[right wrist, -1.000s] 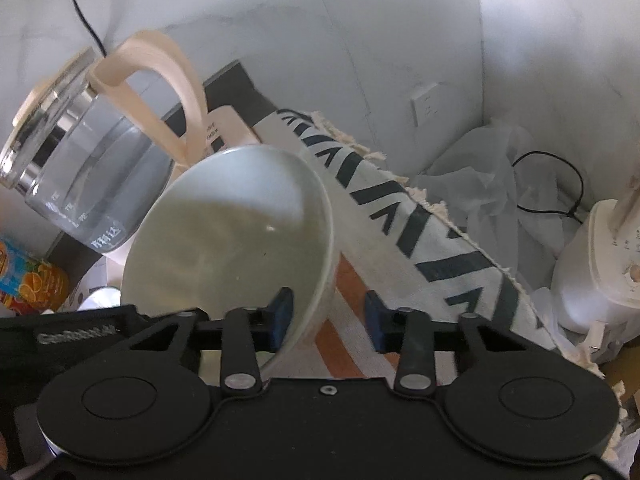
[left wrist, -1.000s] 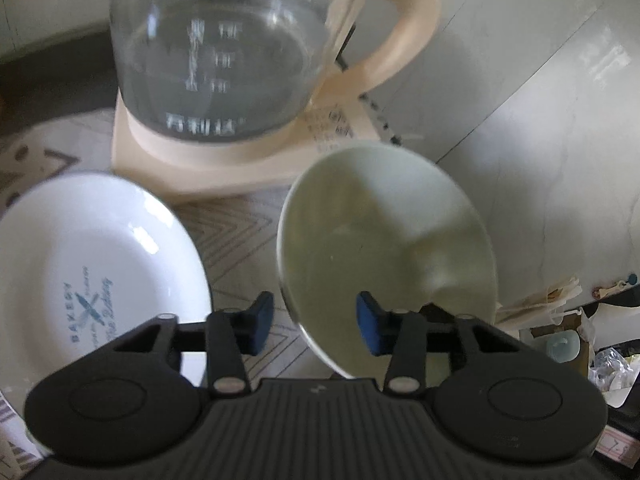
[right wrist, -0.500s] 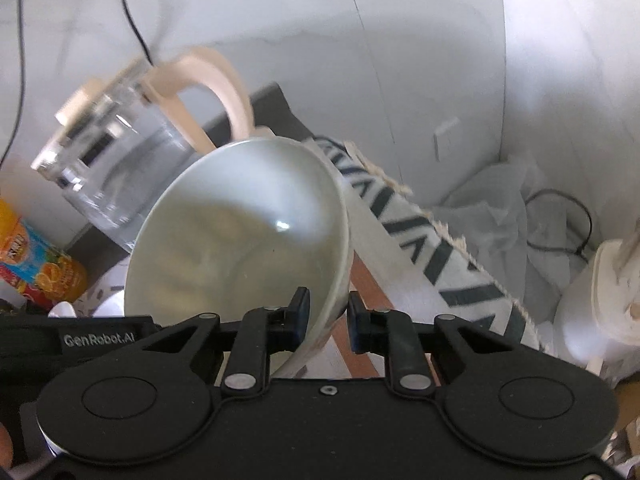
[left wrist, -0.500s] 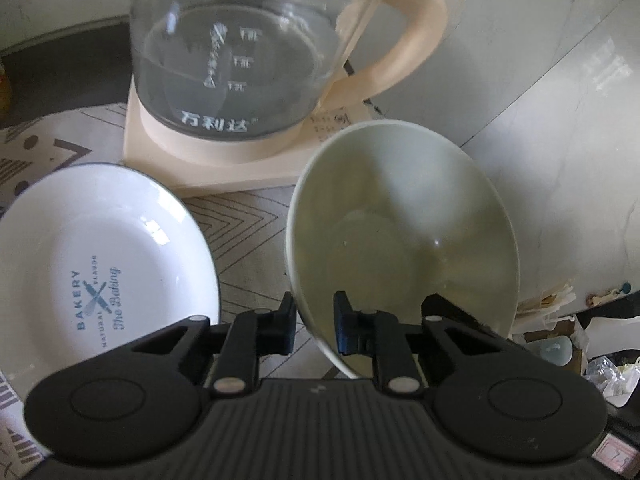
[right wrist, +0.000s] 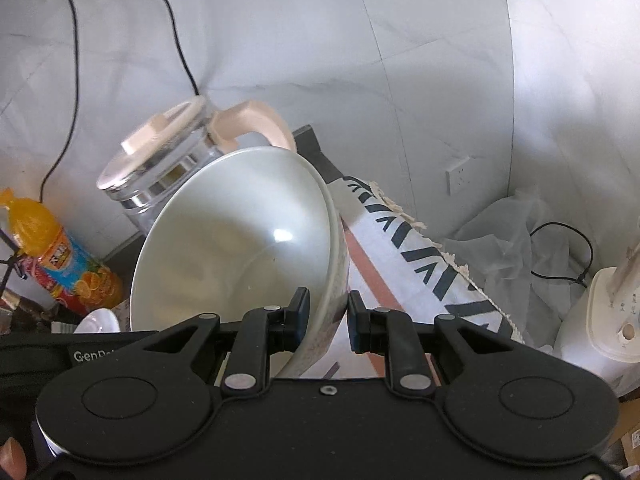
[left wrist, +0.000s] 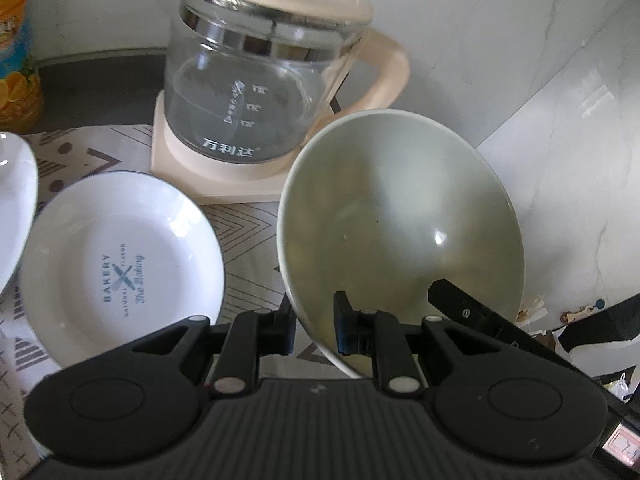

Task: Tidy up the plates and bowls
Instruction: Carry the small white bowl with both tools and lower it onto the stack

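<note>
A pale green bowl (left wrist: 400,220) is held up off the table and tilted, its inside facing both cameras. My left gripper (left wrist: 314,330) is shut on its left rim. My right gripper (right wrist: 328,322) is shut on its right rim; the bowl also fills the middle of the right wrist view (right wrist: 240,248). A white plate with blue "BAKERY" print (left wrist: 120,264) lies on the patterned cloth to the left of the bowl. The edge of another white dish (left wrist: 16,216) shows at far left.
A glass kettle on a cream base (left wrist: 256,92) stands right behind the bowl and plate, also in the right wrist view (right wrist: 168,168). An orange juice bottle (right wrist: 60,264) stands at the left by the wall. The table edge with the fringed cloth (right wrist: 420,256) runs on the right.
Both grippers closed on the bowl's rim, one on each side, and lifted it. The cameras have risen and pulled back, so the kettle and plate look lower and farther.
</note>
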`<state>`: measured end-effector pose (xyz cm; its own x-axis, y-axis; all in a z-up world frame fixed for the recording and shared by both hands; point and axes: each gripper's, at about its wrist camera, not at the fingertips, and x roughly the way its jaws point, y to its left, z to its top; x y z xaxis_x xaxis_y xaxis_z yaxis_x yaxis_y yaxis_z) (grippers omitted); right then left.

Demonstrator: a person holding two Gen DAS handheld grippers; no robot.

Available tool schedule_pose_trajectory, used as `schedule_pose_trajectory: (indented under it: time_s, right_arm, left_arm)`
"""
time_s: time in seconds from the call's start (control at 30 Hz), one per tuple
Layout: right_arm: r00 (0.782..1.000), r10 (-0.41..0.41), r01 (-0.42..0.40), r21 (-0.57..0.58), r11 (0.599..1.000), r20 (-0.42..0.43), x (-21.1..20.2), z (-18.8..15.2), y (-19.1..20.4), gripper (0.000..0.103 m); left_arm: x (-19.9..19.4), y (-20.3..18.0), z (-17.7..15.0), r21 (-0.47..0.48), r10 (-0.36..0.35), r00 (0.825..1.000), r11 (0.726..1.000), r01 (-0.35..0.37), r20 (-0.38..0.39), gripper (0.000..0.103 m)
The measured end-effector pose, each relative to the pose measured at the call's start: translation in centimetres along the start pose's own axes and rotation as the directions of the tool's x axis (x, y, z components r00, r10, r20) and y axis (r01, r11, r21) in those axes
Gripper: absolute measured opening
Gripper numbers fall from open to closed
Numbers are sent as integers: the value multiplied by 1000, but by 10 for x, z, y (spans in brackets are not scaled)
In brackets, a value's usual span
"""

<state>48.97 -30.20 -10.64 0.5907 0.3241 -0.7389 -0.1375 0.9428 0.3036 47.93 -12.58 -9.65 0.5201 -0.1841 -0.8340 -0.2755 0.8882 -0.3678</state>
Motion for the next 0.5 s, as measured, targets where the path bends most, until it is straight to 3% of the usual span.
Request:
schedule_pose_trajectory:
  time_s: [0.5]
  right_arm:
    - [999, 42, -41, -33, 999, 18, -47, -25, 22, 20]
  left_arm:
    - [-55, 8, -34, -34, 18, 998, 999, -16, 66, 17]
